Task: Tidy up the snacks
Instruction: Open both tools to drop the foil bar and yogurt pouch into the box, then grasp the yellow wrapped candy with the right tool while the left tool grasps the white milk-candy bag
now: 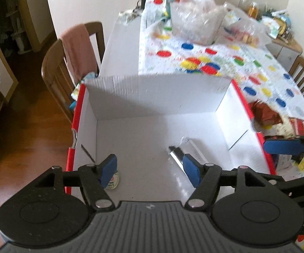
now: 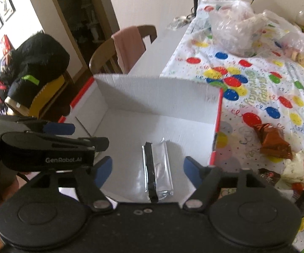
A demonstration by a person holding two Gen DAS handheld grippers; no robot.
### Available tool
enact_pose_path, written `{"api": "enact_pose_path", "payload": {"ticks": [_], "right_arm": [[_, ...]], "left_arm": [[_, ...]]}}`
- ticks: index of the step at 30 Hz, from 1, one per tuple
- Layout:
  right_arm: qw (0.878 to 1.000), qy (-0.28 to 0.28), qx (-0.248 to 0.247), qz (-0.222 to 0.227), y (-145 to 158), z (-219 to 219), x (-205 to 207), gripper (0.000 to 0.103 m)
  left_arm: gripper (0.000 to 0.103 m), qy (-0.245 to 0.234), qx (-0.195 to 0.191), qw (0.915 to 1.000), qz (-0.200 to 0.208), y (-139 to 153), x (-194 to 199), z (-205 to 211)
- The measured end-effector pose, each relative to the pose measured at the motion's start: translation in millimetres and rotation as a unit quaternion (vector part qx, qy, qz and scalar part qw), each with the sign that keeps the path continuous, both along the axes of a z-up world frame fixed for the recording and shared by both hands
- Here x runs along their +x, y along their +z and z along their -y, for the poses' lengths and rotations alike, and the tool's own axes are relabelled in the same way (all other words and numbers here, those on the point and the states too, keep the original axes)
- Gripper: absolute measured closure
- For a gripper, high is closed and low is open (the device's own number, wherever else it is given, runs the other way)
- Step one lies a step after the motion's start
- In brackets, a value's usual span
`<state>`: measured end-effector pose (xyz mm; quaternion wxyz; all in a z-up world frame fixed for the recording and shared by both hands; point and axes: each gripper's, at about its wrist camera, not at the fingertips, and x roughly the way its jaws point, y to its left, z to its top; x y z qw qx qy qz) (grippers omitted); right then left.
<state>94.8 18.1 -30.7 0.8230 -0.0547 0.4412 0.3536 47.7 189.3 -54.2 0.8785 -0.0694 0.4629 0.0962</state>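
Silver snack pack (image 2: 157, 168) flat in white box (image 2: 152, 88), both grippers' jaws wide and empty above it

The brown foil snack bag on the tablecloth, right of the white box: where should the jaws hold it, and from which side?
Grip the brown foil snack bag across its crumpled middle, coming from above. It lies flat and loose on the tablecloth, apart from the white box, so its raised folds likely give the open right gripper something to pinch.
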Motion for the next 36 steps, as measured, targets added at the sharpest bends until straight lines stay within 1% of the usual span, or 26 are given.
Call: {"api": "enact_pose_path", "payload": {"ticks": [1, 7, 9, 12, 14, 18, 21, 25, 30, 36], "right_arm": [[1.000, -0.002, 0.006, 0.003, 3, 4, -1, 0.023], [0.999, -0.023, 0.034, 0.017, 19, 27, -9, 0.017], [0.998, -0.033, 0.043, 0.023, 23, 37, -13, 0.014], [0.997, -0.047, 0.054, 0.030, 27, 53, -18, 0.010], [0.996, -0.055, 0.064, 0.033, 29, 66, -21, 0.008], [0.994, -0.073, 0.075, 0.041, 32, 92, -27, 0.003], [0.992, -0.084, 0.081, 0.047, 33, 111, -29, 0.002], [0.991, -0.097, 0.079, 0.055, 30, 140, -29, 0.000], [0.990, -0.112, 0.072, 0.048, 20, 180, -24, 0.000], [0.990, -0.120, 0.053, 0.050, 5, 231, -18, 0.000]], "left_arm": [[0.031, -0.002, 0.001, 1.0000, 0.006, 3, -2, 3], [0.031, -0.015, 0.005, 0.9989, 0.044, 22, -13, 23], [0.031, -0.019, 0.007, 0.9982, 0.056, 28, -17, 31], [0.027, -0.027, 0.012, 0.9966, 0.078, 35, -23, 43], [0.025, -0.031, 0.012, 0.9955, 0.088, 39, -25, 52], [0.024, -0.043, 0.007, 0.9935, 0.105, 44, -26, 74], [0.024, -0.053, 0.011, 0.9913, 0.120, 46, -27, 94], [0.024, -0.060, -0.002, 0.9910, 0.120, 42, -21, 121], [0.024, -0.071, -0.015, 0.9914, 0.109, 29, -10, 160], [0.023, -0.095, -0.027, 0.9915, 0.084, 8, 6, 203]]}}
